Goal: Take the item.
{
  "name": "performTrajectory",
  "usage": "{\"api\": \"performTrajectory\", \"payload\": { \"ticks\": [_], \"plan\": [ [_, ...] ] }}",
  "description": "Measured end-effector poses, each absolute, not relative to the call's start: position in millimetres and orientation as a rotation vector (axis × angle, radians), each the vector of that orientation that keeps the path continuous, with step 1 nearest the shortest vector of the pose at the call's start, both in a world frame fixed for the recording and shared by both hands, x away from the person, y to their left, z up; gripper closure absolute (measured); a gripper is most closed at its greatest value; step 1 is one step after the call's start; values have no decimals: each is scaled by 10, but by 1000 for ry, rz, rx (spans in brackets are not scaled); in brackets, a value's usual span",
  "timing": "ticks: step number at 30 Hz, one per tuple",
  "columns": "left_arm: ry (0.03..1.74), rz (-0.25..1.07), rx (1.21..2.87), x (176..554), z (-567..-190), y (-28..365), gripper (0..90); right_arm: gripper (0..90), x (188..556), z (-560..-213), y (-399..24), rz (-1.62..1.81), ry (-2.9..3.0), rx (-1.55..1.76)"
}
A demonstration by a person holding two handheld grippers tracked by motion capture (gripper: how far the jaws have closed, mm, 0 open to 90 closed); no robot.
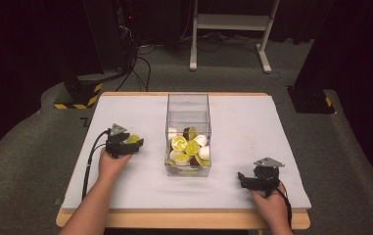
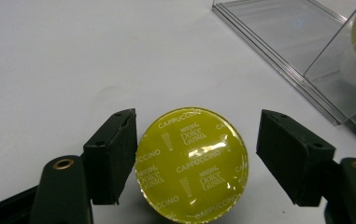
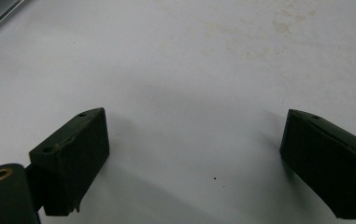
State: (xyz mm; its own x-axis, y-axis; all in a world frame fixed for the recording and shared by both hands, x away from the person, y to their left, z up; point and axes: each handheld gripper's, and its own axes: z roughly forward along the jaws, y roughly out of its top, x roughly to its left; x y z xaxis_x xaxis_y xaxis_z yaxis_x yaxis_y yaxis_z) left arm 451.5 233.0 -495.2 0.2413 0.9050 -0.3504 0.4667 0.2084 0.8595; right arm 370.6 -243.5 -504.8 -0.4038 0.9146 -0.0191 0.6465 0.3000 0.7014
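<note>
Fingers (image 2: 110, 158) of the left gripper (image 2: 192, 158) stand apart around a yellow capsule (image 2: 192, 165), foil lid facing up.

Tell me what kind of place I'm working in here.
Likely a lab or test workspace, not a home: a white-topped table on grey carpet, black equipment stands with hazard-striped bases, loose cables behind, and a clear box of coffee capsules set centrally.

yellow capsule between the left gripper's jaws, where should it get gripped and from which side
Grip the yellow capsule across its round rim, one pad on each opposite edge. It lies foil lid up on the white table, so the flat top gives no hold. The left gripper is already lined up; in its own view one jaw sits at the rim and the other stands off, so closing straight in should probably do.
</note>
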Motion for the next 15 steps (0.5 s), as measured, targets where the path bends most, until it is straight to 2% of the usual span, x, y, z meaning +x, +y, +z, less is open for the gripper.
{"api": "performTrajectory", "payload": {
  "ticks": [15],
  "plan": [
    [1369,505,1389,4322,-4874,2394,299,80,3706,-5048,-2435,867,2156,1393]
  ]
}}
